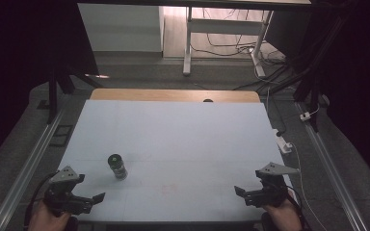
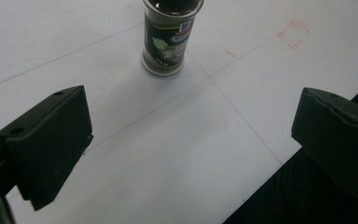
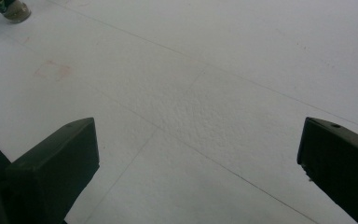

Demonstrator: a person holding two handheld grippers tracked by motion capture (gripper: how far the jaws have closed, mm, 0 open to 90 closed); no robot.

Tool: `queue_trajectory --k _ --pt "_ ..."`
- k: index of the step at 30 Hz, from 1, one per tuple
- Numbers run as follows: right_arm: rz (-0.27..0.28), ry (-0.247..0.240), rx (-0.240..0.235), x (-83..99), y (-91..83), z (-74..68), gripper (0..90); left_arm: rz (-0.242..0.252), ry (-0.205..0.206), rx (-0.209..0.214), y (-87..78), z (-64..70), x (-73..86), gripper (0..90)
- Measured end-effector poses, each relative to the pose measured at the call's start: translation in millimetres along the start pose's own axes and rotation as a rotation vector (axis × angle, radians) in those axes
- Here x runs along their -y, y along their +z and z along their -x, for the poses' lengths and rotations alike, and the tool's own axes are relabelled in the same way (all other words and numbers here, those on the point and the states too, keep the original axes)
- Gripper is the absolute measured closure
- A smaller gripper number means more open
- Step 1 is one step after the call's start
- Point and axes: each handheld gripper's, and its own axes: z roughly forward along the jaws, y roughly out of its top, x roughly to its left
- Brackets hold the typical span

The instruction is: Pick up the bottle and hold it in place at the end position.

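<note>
Ahead of the left gripper, fingers spread wide, a spice jar stands upright on the desk, probably capped; approach level, straddle its middle. Right gripper gapes idle.

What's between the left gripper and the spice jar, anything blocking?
Nothing visible. The left gripper has its jaws wide open with bare white table running up to the upright spice jar. The right gripper sits far off at the table's other side.
</note>
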Motion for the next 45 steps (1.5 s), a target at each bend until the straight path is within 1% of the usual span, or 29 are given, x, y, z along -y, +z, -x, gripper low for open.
queue_trajectory --k 8,12,16,22,27,31,33,35,36,39,43,45 --pt "-0.005 -0.006 0.0 -0.1 0.1 -0.5 0.0 0.018 0.008 0.034 4.3 -3.6 -4.2 0.0" --pt "-0.005 -0.005 -0.002 -0.2 0.4 -0.5 0.0 0.033 0.026 0.047 9.2 -4.8 -7.2 0.0" --pt "-0.009 -0.01 -0.001 -0.4 0.6 -0.6 0.0 0.042 0.04 0.041 15.5 -5.3 -11.1 0.0" --pt "-0.009 -0.01 0.0 -0.3 0.9 -0.8 0.0 0.059 0.04 0.039 23.6 -7.7 -17.3 0.0" --pt "-0.015 -0.015 0.002 -0.6 1.3 -1.5 0.0 0.056 0.039 0.042 29.9 -11.8 -24.0 0.0" --pt "-0.019 -0.019 0.002 -0.7 1.6 -1.8 0.0 0.057 0.023 0.045 36.2 -16.1 -29.2 0.0" --pt "-0.021 -0.022 0.002 -0.8 1.9 -2.0 0.0 0.053 0.024 0.049 39.7 -17.8 -31.6 0.0" --pt "-0.021 -0.023 0.001 -0.8 2.1 -2.0 0.0 0.051 0.022 0.064 43.2 -19.7 -34.0 0.0" --pt "-0.021 -0.023 0.001 -0.8 2.1 -2.0 0.0 0.048 0.025 0.071 45.2 -20.5 -35.1 0.0" --pt "-0.023 -0.022 0.002 -0.8 2.2 -2.5 0.0 0.031 0.045 0.071 51.9 -22.1 -38.3 0.0" --pt "-0.027 -0.025 0.003 -0.9 2.4 -2.6 0.0 0.008 0.075 0.053 60.7 -23.3 -41.9 0.0" --pt "-0.028 -0.026 0.003 -1.0 2.5 -2.7 0.0 0.001 0.082 0.051 64.5 -24.3 -43.2 0.0"
